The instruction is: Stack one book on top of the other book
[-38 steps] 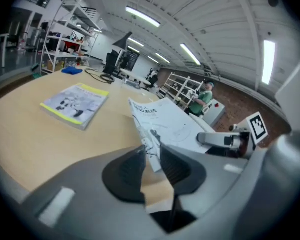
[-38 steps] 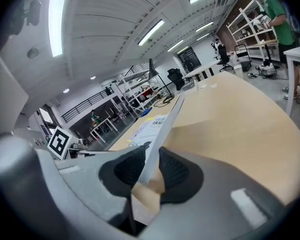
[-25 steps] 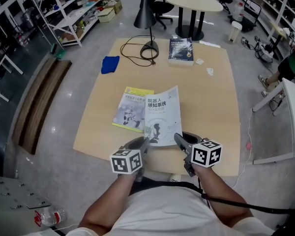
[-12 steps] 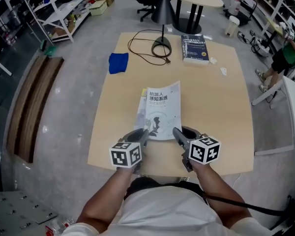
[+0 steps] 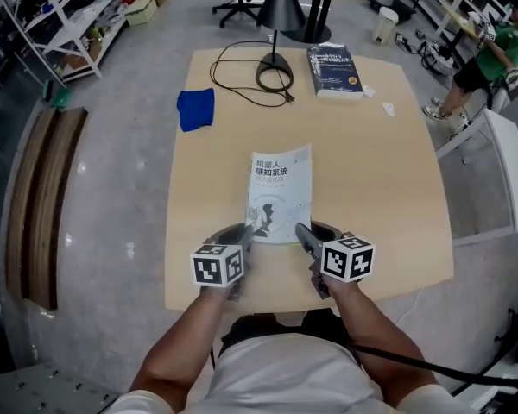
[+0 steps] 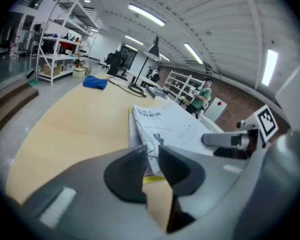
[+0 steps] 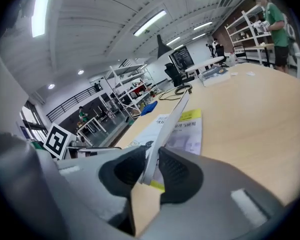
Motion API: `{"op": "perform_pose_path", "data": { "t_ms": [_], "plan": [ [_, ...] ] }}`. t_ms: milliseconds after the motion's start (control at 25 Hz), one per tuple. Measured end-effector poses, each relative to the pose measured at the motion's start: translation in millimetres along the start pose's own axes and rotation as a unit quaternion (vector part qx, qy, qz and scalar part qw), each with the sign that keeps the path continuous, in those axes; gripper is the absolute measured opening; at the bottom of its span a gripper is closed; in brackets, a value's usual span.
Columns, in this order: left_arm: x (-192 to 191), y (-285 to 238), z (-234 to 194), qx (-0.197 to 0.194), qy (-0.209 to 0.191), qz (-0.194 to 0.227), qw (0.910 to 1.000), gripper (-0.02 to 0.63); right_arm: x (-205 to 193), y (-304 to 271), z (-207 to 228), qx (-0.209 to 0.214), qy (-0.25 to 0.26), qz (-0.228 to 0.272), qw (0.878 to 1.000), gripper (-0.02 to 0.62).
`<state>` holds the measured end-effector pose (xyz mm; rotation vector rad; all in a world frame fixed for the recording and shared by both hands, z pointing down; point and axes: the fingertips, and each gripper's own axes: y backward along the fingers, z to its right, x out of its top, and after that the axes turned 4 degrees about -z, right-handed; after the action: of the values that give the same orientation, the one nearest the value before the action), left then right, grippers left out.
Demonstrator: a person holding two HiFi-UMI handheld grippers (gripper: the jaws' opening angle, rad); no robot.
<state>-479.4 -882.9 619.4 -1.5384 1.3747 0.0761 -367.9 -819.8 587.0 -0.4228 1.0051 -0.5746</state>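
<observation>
stack check | white book (image 5: 279, 192) hung low, tilted over the yellow book (image 7: 191, 118) on the table (image 5: 388, 188) | left gripper (image 5: 242, 234) jaws had just been closing on its near-left corner, right gripper (image 5: 303, 231) pinched the near-right | looked like a light, floppy paperback, so 2 corner grips made sense

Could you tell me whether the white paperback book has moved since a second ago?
Yes: the white paperback book has shifted left onto the yellow book.

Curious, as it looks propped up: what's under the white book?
A yellow-covered book lies beneath the white book; the right gripper view shows part of its cover. The rest is hidden, so its whole outline cannot be seen.
</observation>
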Motion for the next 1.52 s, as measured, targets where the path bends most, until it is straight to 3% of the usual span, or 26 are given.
{"op": "perform_pose_path", "data": {
  "t_ms": [200,640,760,840,920,1040,1160,1240,1320,1400,1480,1520],
  "plan": [
    [-12.1,-10.7,-9.5,-0.007,0.016,-0.024,0.9996,0.064,-20.2,-7.7,18.3,-0.015,-0.044,-0.026,0.999,0.087],
    [-24.3,-21.2,-24.6,-0.001,0.015,-0.051,0.9986,0.064,-45.5,-19.2,39.6,-0.028,-0.059,-0.082,0.994,0.120],
    [-15.9,-18.8,-25.2,-0.016,0.016,-0.044,0.9988,0.068,-45.8,-19.5,45.3,-0.031,-0.022,-0.102,0.994,0.149],
    [-8.1,-13.1,-22.0,-0.036,0.002,-0.038,0.9986,0.072,-44.9,-13.7,49.6,-0.046,0.045,-0.122,0.990,0.189],
    [-12.3,-5.7,-17.9,-0.056,-0.039,-0.062,0.9958,0.157,-52.5,-6.4,45.8,-0.043,0.108,-0.151,0.982,0.235],
    [-31.9,-0.9,-15.5,-0.057,-0.151,-0.143,0.9764,0.249,-72.6,-6.3,35.7,-0.024,0.167,-0.205,0.964,0.284],
    [-56.0,-8.2,-11.4,-0.040,-0.262,-0.212,0.9407,0.260,-85.0,-13.5,40.2,-0.052,0.241,-0.247,0.937,0.293],
    [-71.8,-19.2,-10.6,-0.024,-0.314,-0.244,0.9170,0.259,-85.4,-17.5,45.3,-0.074,0.294,-0.267,0.915,0.293],
    [-82.0,-29.3,-12.9,-0.006,-0.348,-0.270,0.8978,0.258,-83.3,-21.6,47.7,-0.080,0.313,-0.276,0.905,0.293],
    [-87.6,-34.6,-16.1,0.007,-0.351,-0.287,0.8910,0.256,-81.3,-26.3,46.9,-0.077,0.307,-0.277,0.907,0.293],
    [-86.8,-33.7,-18.4,0.020,-0.343,-0.291,0.8929,0.249,-82.4,-29.6,45.4,-0.076,0.306,-0.278,0.907,0.296],
    [-84.7,-33.1,-19.7,0.026,-0.343,-0.289,0.8935,0.212,-83.1,-30.5,45.2,-0.077,0.308,-0.278,0.907,0.296]
  ]
}}
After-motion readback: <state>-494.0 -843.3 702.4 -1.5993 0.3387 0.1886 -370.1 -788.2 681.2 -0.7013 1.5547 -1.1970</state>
